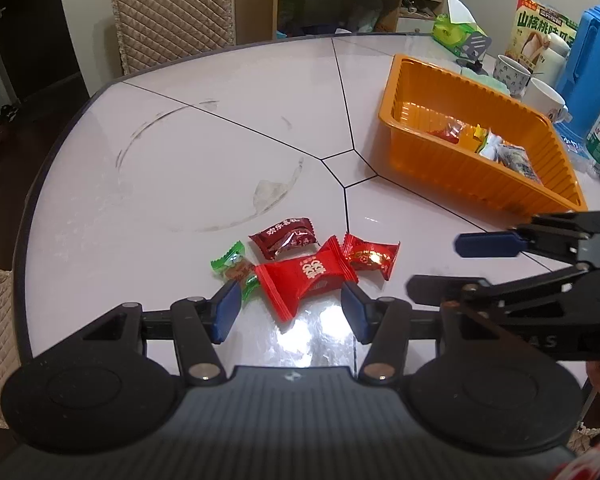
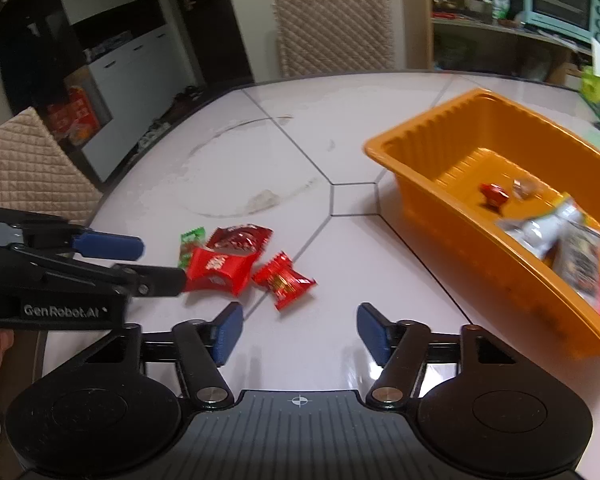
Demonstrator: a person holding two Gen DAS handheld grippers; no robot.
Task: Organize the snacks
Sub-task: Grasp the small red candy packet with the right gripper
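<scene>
Several wrapped snacks lie together on the white table: a big red packet [image 1: 306,278] [image 2: 220,270], a dark red packet [image 1: 286,237] [image 2: 238,237], a small red candy [image 1: 370,256] [image 2: 283,280] and a green candy [image 1: 236,270] [image 2: 189,245]. My left gripper [image 1: 290,314] is open and empty, just short of the big red packet. My right gripper [image 2: 298,332] is open and empty over bare table, right of the candies; it shows from the side in the left wrist view [image 1: 452,264]. An orange tray [image 1: 396,92] [image 2: 384,148] holds several snacks.
Mugs [image 1: 546,96], a blue jug [image 1: 592,52], a snack box [image 1: 540,24] and a green tissue pack [image 1: 450,30] stand behind the tray. Quilted chairs [image 1: 172,12] [image 2: 24,164] stand at the table's far and left edges. A shelf with a toaster oven [image 2: 564,0] is beyond.
</scene>
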